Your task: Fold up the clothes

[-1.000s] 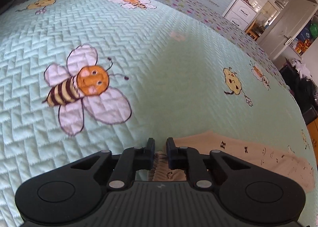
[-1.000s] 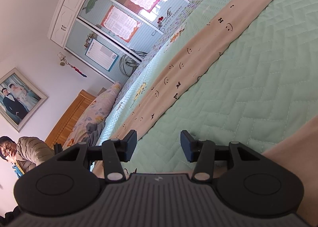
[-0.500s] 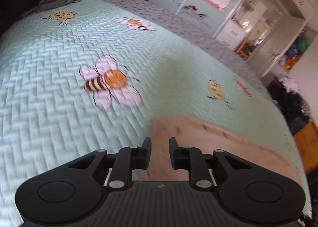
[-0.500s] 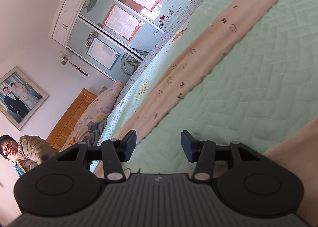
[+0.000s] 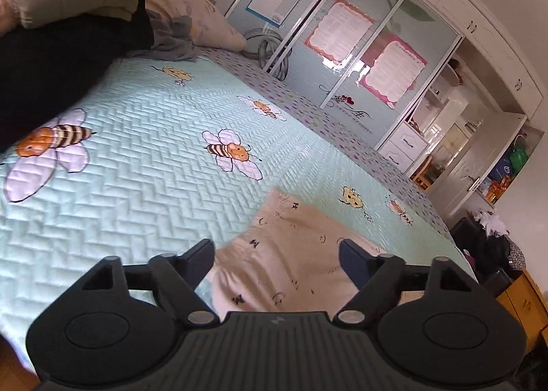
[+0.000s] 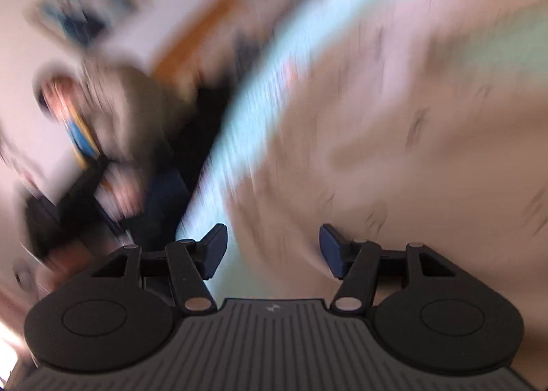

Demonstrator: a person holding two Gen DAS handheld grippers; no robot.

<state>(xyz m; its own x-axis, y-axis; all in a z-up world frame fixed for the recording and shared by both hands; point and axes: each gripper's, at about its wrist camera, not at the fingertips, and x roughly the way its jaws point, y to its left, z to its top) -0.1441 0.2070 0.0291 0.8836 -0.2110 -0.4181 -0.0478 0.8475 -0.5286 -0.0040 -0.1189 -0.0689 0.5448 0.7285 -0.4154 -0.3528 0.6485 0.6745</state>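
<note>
Bee-print quilt (image 5: pixel 144 165), pillow (image 5: pixel 202 21), mirrored wardrobe (image 5: pixel 342 48).

Both wrist views look low across the bedspread (image 5: pixel 144 192), sharing the beige garment (image 5: pixel 294 254); the right one is blurred.

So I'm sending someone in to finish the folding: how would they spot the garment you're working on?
Look at the big bed with the mint-green quilted cover printed with cartoon bees. Near its front edge, just ahead of the open left gripper, lies a beige garment. It is the only plain tan cloth there, dotted with small black letters and smiley faces, unlike the grey clothes heaped by the pillows.
</note>
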